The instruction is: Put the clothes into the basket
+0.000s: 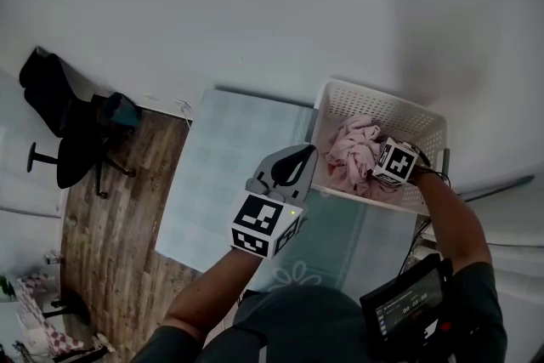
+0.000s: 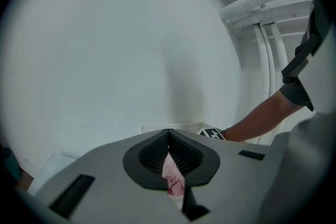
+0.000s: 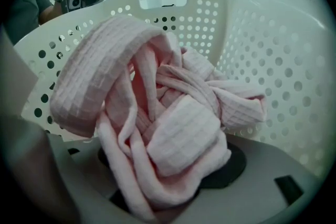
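One basket (image 1: 382,102) by blue mat (image 1: 229,174), wood floor (image 1: 119,217); right gripper (image 1: 393,160) jaws clamp pink cloth (image 1: 353,149), left gripper's (image 2: 169,134) together.

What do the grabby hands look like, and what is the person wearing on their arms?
Both are chunky grey plastic. The left gripper has black ridged pads. It and the right gripper each carry a cube with black-and-white square markers. The sleeves are short and dark.
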{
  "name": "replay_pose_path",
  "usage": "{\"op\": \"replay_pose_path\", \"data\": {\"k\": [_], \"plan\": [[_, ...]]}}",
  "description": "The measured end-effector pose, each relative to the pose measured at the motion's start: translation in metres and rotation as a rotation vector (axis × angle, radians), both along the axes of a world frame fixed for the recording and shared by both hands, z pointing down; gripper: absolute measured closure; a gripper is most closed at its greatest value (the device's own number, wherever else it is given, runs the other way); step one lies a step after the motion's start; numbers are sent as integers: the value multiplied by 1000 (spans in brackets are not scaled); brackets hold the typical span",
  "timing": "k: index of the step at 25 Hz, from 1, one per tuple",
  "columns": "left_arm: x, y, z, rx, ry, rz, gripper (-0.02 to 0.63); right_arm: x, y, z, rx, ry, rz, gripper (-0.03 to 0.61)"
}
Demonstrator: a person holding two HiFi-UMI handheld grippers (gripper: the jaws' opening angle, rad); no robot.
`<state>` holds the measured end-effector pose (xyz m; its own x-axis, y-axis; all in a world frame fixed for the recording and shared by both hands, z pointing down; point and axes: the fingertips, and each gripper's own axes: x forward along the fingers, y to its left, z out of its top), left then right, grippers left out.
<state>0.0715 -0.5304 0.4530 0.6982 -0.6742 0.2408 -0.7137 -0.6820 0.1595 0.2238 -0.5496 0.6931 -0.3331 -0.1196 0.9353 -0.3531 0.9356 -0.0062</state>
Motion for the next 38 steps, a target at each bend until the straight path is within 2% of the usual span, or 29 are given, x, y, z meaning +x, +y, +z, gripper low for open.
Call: {"op": "replay_pose_path", "data": {"k": [6, 15, 23, 31, 38], "plan": [[3, -2, 6, -9, 10, 2, 604, 1, -5, 15, -39, 17, 41, 252], [3, -4, 25, -22, 15, 14, 604, -7, -15, 38, -20, 58, 38, 236], [4, 12, 13, 3, 23, 27, 604, -4, -12, 27, -17, 76, 84, 162], [3, 34, -9, 37, 28, 19, 604, 2, -4, -19, 51, 4, 123, 150], [-1, 55, -25, 67, 32, 3, 604, 13, -19, -87, 200, -141, 262, 150]]}}
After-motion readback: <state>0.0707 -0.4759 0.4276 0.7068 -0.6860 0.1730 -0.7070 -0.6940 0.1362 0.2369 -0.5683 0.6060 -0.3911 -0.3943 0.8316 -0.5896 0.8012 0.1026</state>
